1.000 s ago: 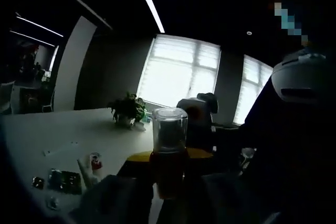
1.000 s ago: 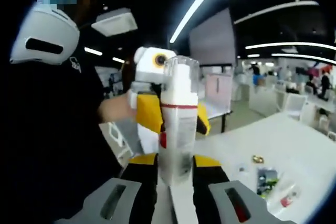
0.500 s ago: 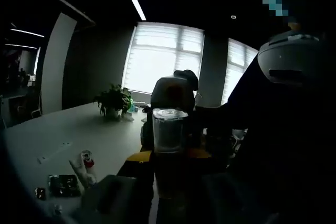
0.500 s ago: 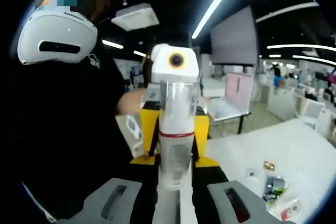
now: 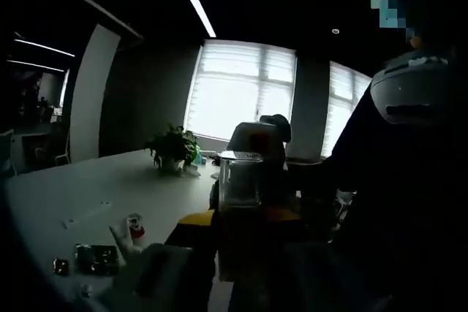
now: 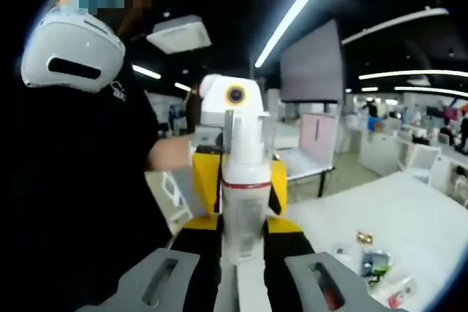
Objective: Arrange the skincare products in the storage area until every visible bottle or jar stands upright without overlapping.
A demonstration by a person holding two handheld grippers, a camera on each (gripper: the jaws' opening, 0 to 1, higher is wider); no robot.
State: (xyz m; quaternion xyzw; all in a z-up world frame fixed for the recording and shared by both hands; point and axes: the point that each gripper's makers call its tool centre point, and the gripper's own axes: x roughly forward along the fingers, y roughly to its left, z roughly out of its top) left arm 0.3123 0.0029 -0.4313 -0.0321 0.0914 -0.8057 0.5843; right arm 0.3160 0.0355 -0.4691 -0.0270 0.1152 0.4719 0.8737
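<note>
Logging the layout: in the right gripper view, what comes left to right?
Person's white chest-mounted device → clear-capped white bottle with a red band, held in the jaws → small packets on the white table.

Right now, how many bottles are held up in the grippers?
1 for certain: a white bottle with a clear cap, upright between the right gripper jaws. The left gripper holds a clear-capped bottle too dark to tell apart, possibly the same one.
</note>
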